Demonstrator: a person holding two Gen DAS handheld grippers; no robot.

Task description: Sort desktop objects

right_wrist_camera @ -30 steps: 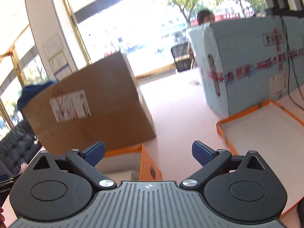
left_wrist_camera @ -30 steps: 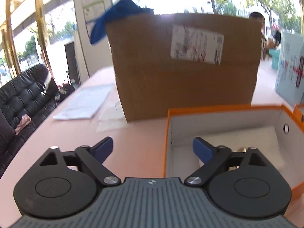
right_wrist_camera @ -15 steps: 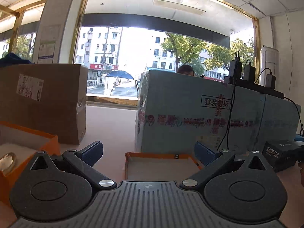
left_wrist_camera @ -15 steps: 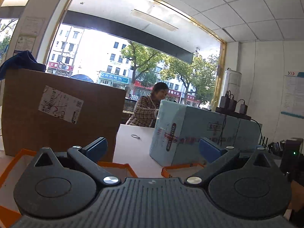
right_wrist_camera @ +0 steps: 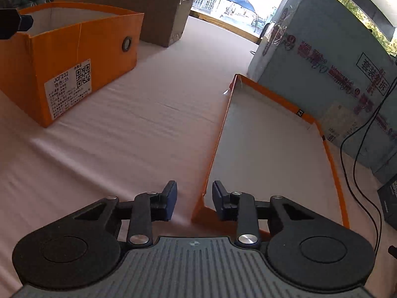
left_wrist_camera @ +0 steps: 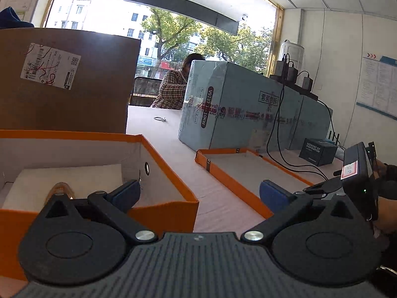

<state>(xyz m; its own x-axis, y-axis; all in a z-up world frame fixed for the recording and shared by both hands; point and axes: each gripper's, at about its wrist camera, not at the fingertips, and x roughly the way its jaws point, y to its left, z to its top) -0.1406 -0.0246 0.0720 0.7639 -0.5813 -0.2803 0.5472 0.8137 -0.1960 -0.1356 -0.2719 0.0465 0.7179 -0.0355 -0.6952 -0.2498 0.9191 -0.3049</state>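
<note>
An orange shoe box (left_wrist_camera: 163, 208) stands at the left, holding white paper and a brownish round object (left_wrist_camera: 59, 190). My left gripper (left_wrist_camera: 201, 195) hovers open and wide over the box's right corner, holding nothing. The box's orange lid (left_wrist_camera: 248, 171) lies upturned to the right. In the right wrist view my right gripper (right_wrist_camera: 194, 198) points down at that lid (right_wrist_camera: 268, 149). Its jaws are narrowed and straddle the lid's near left wall, with a gap showing on both sides. The orange box (right_wrist_camera: 74, 49) sits far left there.
A tall brown cardboard box (left_wrist_camera: 69, 82) and a long pale blue carton (left_wrist_camera: 248, 114) stand behind on the pink table (right_wrist_camera: 124, 136). Black cables (right_wrist_camera: 347, 149) trail off the carton beside the lid. A small dark box (left_wrist_camera: 317, 150) sits right. A person (left_wrist_camera: 173, 89) sits beyond.
The right gripper has tipped down to the lid and its jaws have narrowed around the lid's near wall. The left view has swung right from the cardboard box; its jaws stay wide.
</note>
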